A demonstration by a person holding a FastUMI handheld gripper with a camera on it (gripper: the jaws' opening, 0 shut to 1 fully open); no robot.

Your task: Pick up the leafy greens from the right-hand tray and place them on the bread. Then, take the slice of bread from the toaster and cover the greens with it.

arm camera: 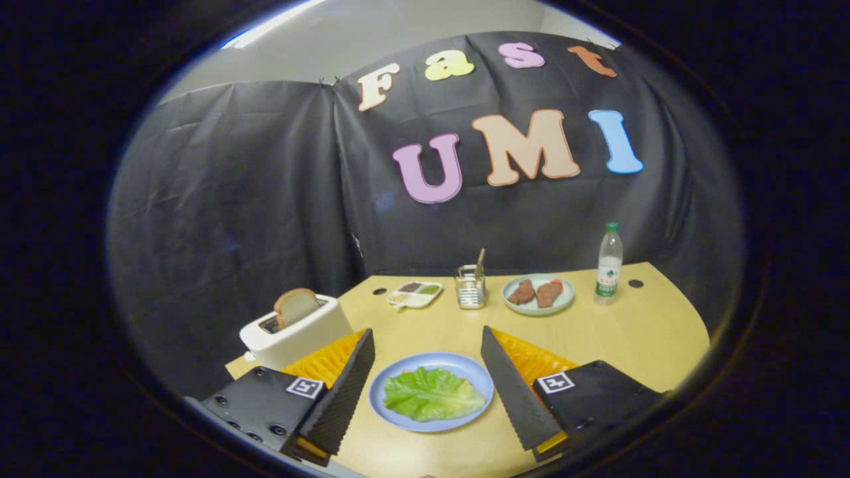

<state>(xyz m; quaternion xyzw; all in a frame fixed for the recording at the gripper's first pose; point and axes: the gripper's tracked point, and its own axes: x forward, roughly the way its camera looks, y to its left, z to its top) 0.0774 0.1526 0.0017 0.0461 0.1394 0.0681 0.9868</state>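
Note:
A green lettuce leaf point(431, 393) lies flat on a round blue plate point(433, 359) on the wooden table. What is under the leaf is hidden. My gripper point(427, 330) is open, its two fingers standing wide on either side of the plate and holding nothing. The leaf sits between the fingers, low and close. To the left, just beyond the left finger, stands a white toaster point(302, 338) with a slice of bread point(296, 306) sticking up out of its slot.
Across the table point(631, 338) are a small white divided tray point(415, 294), a glass holder point(470, 289) with a stick in it, a pale green plate point(531, 310) with meat pieces, and a water bottle point(609, 264). Black cloth walls the table in.

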